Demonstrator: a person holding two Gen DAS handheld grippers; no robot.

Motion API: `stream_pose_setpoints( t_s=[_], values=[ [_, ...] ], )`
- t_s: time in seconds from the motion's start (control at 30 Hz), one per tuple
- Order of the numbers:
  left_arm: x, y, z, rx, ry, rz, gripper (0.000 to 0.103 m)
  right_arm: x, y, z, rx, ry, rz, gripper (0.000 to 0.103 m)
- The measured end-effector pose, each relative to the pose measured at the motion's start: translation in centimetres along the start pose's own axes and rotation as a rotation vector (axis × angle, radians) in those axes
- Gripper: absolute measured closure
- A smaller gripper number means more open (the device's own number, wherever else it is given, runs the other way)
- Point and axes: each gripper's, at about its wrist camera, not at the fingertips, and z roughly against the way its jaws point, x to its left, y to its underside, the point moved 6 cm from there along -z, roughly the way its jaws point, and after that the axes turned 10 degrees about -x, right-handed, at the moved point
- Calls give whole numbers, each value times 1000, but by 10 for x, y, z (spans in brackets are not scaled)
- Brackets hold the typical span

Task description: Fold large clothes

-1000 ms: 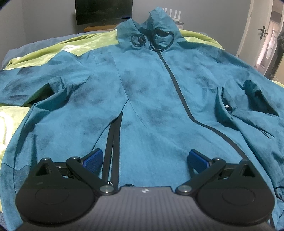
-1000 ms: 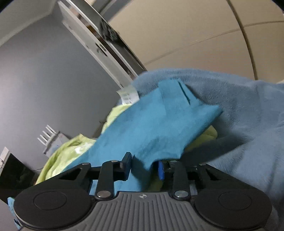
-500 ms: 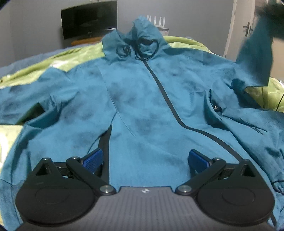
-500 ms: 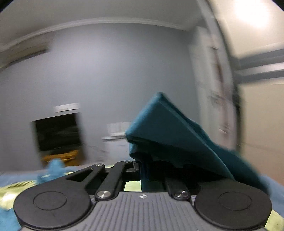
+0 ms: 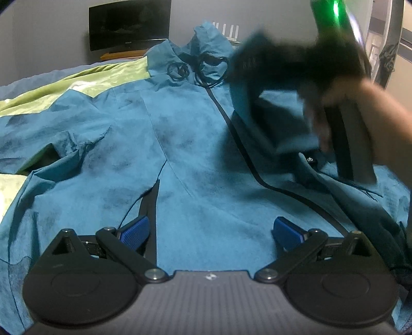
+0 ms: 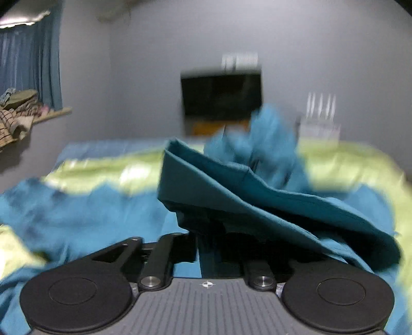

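We see the teal jacket [image 5: 195, 159] spread front-up on a green sheet [image 5: 85, 82], our landmark; left of the jacket's collar, a dark screen [image 5: 128, 24] hangs on the grey wall. The left gripper [image 5: 209, 232] hovers over the hem, jaws wide and empty. Right of the zip, the blurred right gripper [image 6: 203, 247] pinches a lifted sleeve [image 6: 257, 203]; its fingertips are hidden by cloth.

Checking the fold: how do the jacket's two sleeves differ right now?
The right sleeve is pinched in the shut right gripper and lifted over the jacket front; the left sleeve lies flat on the bed, untouched, since the left gripper is open. The right sleeve is doubled over; the left is spread outward. Both are the same teal fabric.
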Motion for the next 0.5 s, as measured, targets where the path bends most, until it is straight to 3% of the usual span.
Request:
stream_pose_setpoints(
  t_s=[0.17, 0.27, 0.4, 0.5],
  values=[
    [3, -27, 12, -41, -60, -55, 0, -42, 33, 46, 0, -15, -191, 53],
    [0, -61, 13, -83, -102, -147, 0, -80, 27, 76, -22, 10, -242, 49],
    [-25, -109, -4, -107, -58, -252, 0, -124, 31, 124, -60, 57, -274, 48],
    [-46, -128, -30, -78, -41, -313, 0, -143, 27, 149, -109, 84, -321, 45]
  ],
)
